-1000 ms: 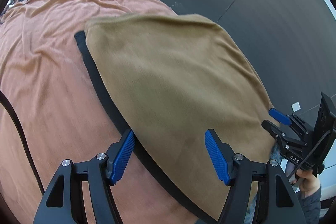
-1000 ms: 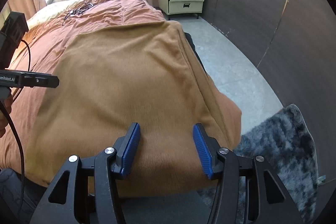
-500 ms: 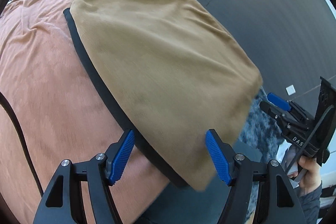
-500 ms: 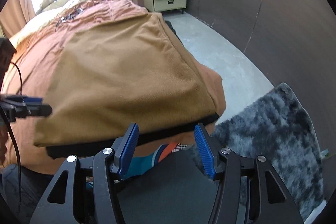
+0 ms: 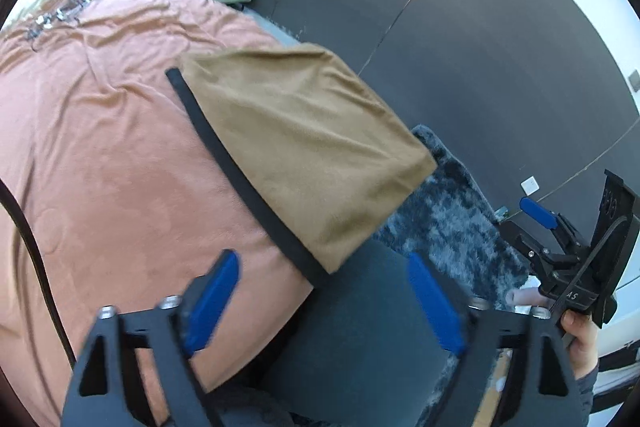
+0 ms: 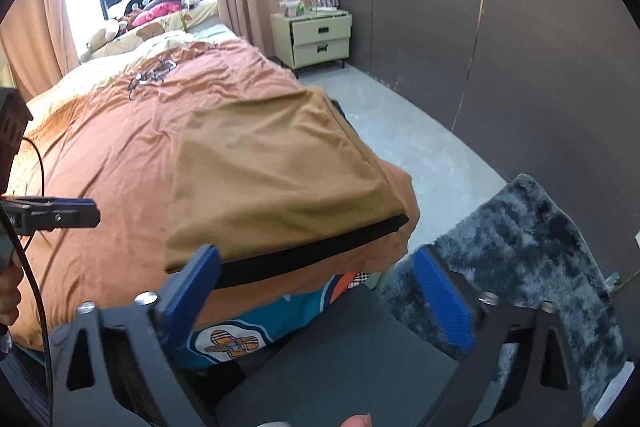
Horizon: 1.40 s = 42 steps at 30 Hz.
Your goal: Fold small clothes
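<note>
Bedroom with dark wall panels: both claws are let go above the foot of the bed, a folded tan garment lying on its rust-orange cover.

Left claw has its blue pads spreading wider with nothing between them, the garment's near corner just ahead of it. Right claw is likewise widening and empty, poised over a dark flat surface just short of the garment's near edge. A black band runs along that edge of the garment, which lies flat at the bed's corner. Beneath the overhanging cover, teal printed fabric shows. Beyond lie a shaggy grey rug on the floor, and a pale nightstand at the far wall.
</note>
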### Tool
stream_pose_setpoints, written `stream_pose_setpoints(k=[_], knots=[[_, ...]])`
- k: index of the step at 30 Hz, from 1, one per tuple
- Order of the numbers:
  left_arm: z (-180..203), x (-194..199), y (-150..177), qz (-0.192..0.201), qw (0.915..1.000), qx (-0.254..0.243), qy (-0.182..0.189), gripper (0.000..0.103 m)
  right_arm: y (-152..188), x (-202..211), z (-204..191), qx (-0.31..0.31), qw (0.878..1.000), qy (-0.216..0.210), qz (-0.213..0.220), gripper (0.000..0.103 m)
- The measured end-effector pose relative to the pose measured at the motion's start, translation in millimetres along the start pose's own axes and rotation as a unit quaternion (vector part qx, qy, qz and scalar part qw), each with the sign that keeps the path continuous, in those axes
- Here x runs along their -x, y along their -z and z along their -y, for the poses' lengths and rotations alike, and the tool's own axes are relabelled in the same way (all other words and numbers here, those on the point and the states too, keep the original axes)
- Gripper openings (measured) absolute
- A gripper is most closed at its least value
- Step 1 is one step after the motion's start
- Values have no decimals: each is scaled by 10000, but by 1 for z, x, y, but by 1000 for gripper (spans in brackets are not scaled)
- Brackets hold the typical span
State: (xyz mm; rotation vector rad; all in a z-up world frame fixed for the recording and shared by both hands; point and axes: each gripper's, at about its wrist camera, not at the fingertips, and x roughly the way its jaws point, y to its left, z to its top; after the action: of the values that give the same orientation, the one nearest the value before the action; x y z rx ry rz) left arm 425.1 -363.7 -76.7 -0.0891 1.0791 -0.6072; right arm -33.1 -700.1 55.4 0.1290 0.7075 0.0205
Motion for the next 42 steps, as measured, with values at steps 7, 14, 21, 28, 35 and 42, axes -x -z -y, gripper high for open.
stream_pose_setpoints(k=[7, 14, 21, 28, 35, 42], knots=[[-5, 66, 25, 489, 9983, -122, -277, 103, 22, 49, -23, -81, 9998, -64, 164, 103], [-10, 124, 55, 836, 9954, -229, -402, 103, 36, 97, -40, -108, 9990, -185, 405, 103], [-21, 176, 95, 1145, 9915, -232, -576, 103, 56, 132, -69, 110, 9982, -229, 551, 103], [-33, 226, 140, 1503, 9855, -224, -754, 103, 74, 163, -90, 227, 9962, -412, 729, 103], [-46, 269, 190, 1892, 9754, -237, -1109, 103, 101, 184, -108, 404, 9940, -578, 839, 103], [-49, 295, 232, 2193, 9640, -228, -1483, 103, 130, 206, -117, 419, 9912, -640, 1082, 103]])
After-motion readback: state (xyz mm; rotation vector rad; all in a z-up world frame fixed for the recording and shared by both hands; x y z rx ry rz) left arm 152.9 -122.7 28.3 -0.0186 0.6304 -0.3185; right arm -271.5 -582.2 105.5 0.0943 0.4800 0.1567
